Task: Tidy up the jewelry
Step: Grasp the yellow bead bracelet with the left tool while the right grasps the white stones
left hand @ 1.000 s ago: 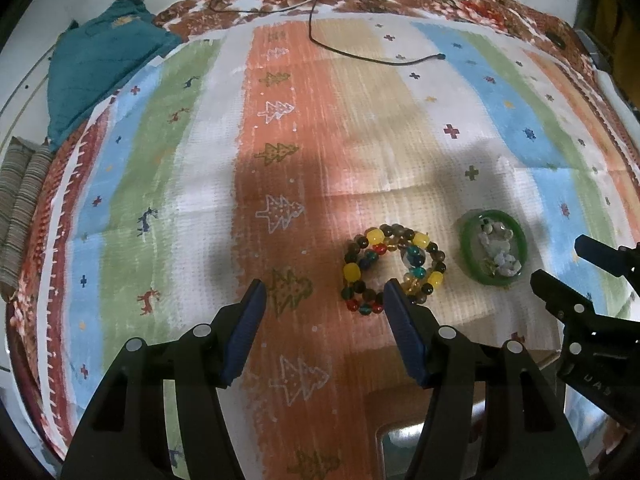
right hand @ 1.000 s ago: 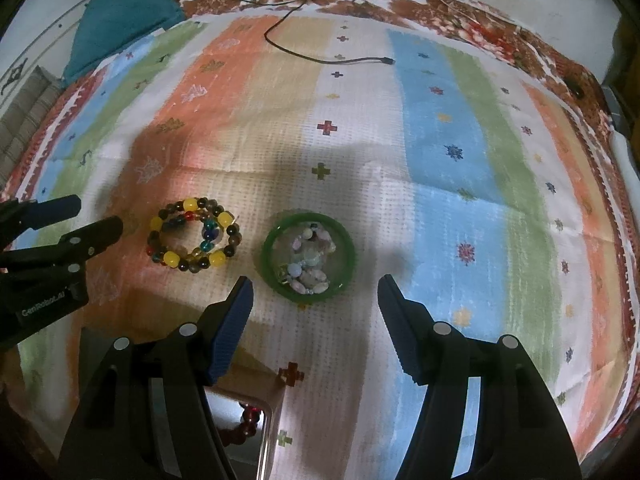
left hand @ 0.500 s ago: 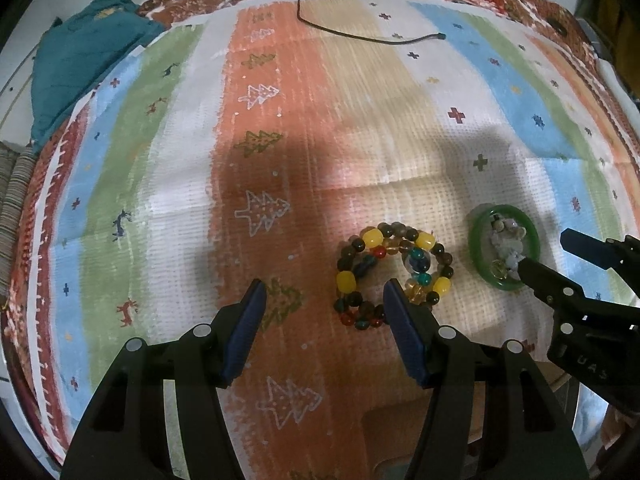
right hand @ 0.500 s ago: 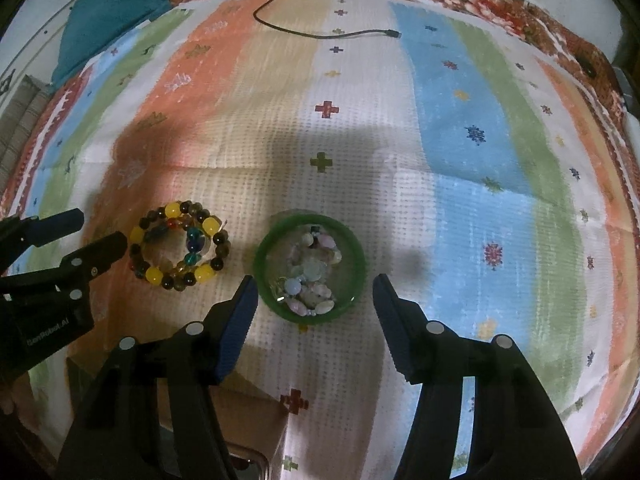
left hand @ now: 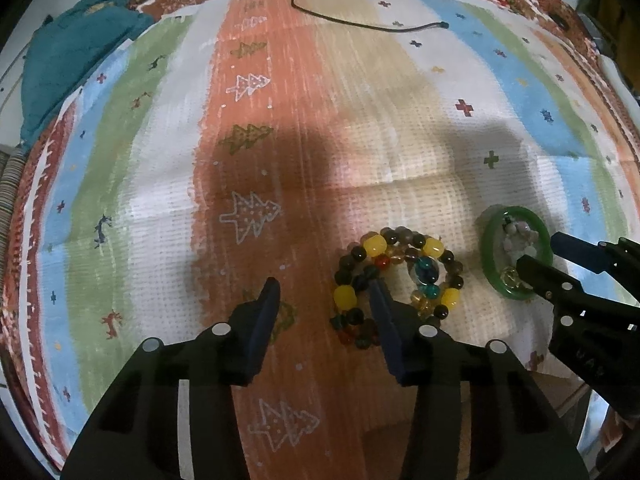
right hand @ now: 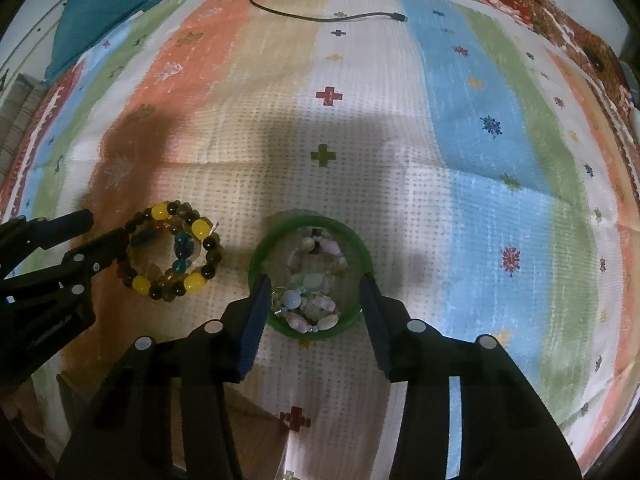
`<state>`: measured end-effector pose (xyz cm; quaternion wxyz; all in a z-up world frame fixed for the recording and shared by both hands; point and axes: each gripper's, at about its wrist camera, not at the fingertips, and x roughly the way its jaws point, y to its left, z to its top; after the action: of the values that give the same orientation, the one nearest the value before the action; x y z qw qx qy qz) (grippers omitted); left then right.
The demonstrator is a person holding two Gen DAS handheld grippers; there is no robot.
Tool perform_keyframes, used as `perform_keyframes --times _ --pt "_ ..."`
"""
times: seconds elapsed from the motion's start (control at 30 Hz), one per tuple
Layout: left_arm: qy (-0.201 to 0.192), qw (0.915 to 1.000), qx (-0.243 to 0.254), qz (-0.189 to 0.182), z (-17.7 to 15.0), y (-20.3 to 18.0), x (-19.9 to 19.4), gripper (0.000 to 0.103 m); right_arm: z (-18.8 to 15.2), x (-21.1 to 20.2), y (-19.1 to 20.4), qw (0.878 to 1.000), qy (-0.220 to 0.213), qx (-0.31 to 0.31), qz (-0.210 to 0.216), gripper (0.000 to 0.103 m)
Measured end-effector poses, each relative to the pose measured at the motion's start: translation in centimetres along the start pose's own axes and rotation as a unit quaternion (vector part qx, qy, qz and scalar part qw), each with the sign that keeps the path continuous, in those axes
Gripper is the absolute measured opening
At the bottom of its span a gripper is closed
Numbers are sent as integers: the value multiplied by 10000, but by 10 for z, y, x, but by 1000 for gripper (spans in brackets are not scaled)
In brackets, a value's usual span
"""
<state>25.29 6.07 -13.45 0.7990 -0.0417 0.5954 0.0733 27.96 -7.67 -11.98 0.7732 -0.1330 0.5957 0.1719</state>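
Striped cloth (right hand: 460, 152) under green bangle (right hand: 256, 264); black cable (right hand: 320, 18) far behind; both grippers (left hand: 324, 300) (right hand: 314, 300) with jaws wide.

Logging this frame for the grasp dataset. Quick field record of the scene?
surface: striped patterned cloth
left gripper: open, one finger over beaded bracelets
right gripper: open, straddling green bangle
inside bangle: pale bead jewelry
far edge: black cable, teal cloth
held: nothing
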Motion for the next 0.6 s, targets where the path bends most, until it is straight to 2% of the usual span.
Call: perform_keyframes --times 0.07,0.17,0.33,0.6 --pt "46 10000 14 0 0 -1 4 42 0 3 1 10000 29 -26 39 36" --pt "120 9999 79 16 -1 -3 11 35 0 7 1 10000 75 -59 30 34" --pt "147 9997 153 -100 0 -8 15 13 1 13 3 9998 130 -104 79 25" --pt "78 9997 198 -87 1 -11 12 11 2 11 5 9998 40 -183 91 12"
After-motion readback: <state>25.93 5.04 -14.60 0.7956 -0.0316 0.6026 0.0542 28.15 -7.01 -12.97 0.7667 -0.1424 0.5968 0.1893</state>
